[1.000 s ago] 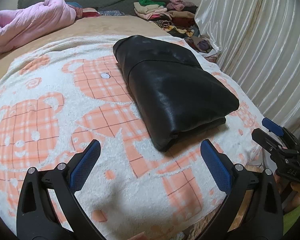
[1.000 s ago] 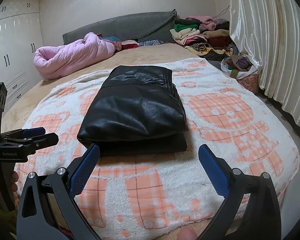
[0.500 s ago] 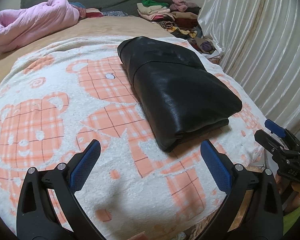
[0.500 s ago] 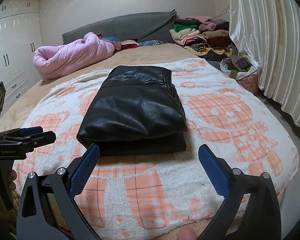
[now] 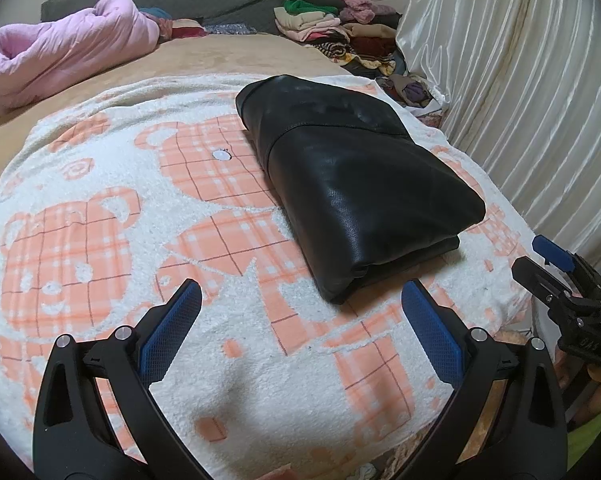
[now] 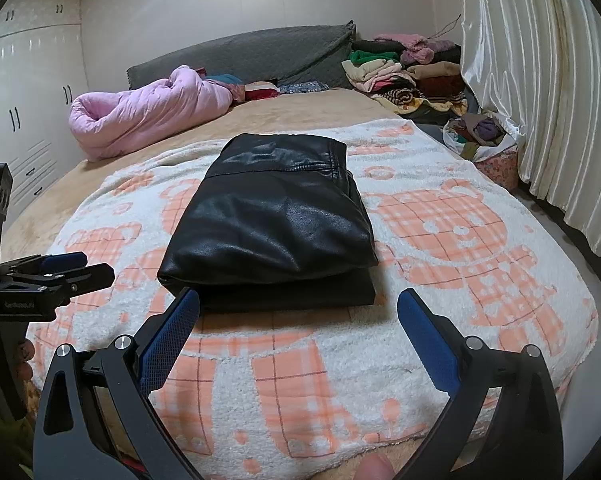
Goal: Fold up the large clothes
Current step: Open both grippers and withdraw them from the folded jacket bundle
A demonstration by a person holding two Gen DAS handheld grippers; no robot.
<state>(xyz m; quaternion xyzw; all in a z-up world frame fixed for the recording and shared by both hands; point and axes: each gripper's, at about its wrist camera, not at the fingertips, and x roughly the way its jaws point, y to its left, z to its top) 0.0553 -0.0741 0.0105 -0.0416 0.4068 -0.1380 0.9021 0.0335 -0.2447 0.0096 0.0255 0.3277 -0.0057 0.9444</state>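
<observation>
A black leather garment point(image 5: 352, 184) point(image 6: 276, 220) lies folded into a thick rectangular bundle on a white blanket with orange bear prints point(image 5: 140, 220) point(image 6: 440, 240). My left gripper point(image 5: 300, 308) is open and empty, hovering over the blanket near the bundle's front left corner. My right gripper point(image 6: 298, 314) is open too, empty, just in front of the bundle's near edge. Each gripper shows in the other's view: the right one point(image 5: 556, 272) at the right edge, the left one point(image 6: 60, 270) at the left edge. Neither touches the garment.
A pink quilt point(image 6: 148, 112) lies rolled at the far left of the bed. Folded clothes point(image 6: 404, 72) are stacked at the far right by a grey headboard point(image 6: 240, 56). A cream curtain point(image 6: 540, 80) hangs along the right side. White wardrobes point(image 6: 24, 92) stand left.
Both grippers have stayed open and drifted only slightly; the left view has shifted a little so the bundle sits further right. The garment has not moved.
</observation>
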